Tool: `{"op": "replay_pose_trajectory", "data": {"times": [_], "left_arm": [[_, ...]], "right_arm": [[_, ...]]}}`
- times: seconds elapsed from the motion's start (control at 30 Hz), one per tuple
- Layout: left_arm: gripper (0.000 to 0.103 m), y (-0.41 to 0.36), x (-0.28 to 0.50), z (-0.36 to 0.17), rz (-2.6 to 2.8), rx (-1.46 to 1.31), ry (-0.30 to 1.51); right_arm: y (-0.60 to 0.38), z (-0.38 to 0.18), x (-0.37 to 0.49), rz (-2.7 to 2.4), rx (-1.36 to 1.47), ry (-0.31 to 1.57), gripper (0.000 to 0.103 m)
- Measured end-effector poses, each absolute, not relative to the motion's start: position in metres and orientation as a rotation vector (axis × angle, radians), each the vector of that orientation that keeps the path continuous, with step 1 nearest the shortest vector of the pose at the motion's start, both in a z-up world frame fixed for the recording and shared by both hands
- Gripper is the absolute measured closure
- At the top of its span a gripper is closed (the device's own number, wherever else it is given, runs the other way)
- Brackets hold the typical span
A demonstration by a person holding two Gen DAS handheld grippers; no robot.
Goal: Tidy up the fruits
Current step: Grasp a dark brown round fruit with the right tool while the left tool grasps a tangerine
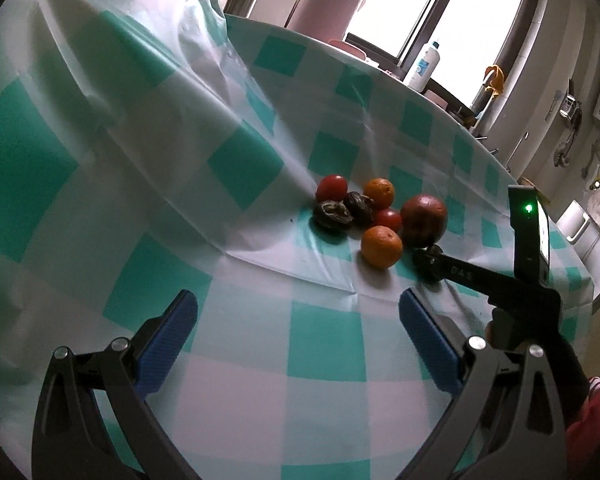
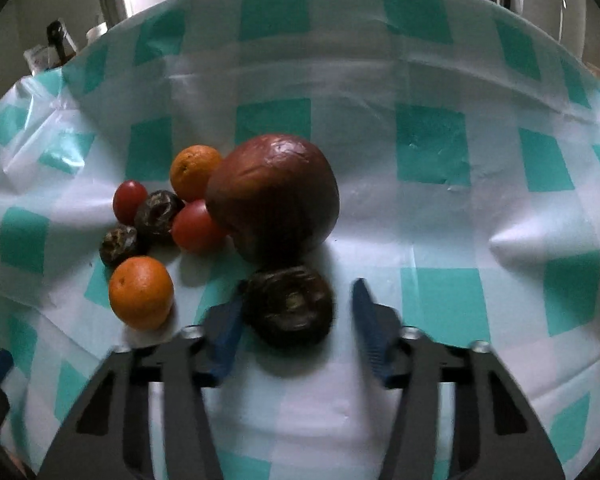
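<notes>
Right tongs [image 2: 296,312], low in the right wrist view, stand partly spread around a dark wrinkled fruit [image 2: 289,307], the left pad touching it and the right pad just clear, so it looks merely bracketed, not gripped. Left tongs [image 1: 298,320] hang wide apart and hold nothing, low in their frame above the checked tabletop [image 1: 140,120]. Sorting seems barely begun: oranges [image 2: 141,292], small red fruits [image 2: 198,226], wrinkled ones and a big reddish-brown fruit [image 2: 274,196] sit mixed in one cluster left of center.

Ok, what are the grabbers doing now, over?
Left gripper open, empty. Right gripper open around dark wrinkled fruit, not clamped. Big red fruit just beyond.
</notes>
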State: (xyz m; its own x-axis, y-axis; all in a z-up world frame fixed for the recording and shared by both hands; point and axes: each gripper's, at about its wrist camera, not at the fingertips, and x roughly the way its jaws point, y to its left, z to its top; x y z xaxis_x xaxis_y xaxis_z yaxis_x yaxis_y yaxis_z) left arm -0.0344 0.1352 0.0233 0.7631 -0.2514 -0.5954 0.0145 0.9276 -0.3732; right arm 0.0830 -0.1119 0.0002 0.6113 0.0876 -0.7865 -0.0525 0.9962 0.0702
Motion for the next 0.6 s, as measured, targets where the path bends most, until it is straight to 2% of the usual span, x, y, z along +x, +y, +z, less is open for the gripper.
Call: {"op": "replay_pose_trajectory", "data": {"times": [0.07, 0.2, 0.37, 0.6], "left_arm": [[0.002, 0.135, -0.035, 0.023, -0.146, -0.367, 0.692], [0.002, 0.133, -0.035, 0.022, -0.144, -0.371, 0.692], [0.002, 0.125, -0.035, 0.022, -0.164, -0.346, 0.717], [0.002, 0.067, -0.009, 0.021, -0.191, -0.274, 0.822]], "right_arm": [[-0.113, 0.0, 0.075, 0.082, 0.022, 0.904, 0.063], [-0.143, 0.008, 0.053, 0.065, 0.161, 0.824, 0.063], [-0.214, 0.001, 0.029, 0.04, 0.524, 0.705, 0.063], [-0.227, 0.006, 0.018, 0.038, 0.579, 0.607, 0.063]]}}
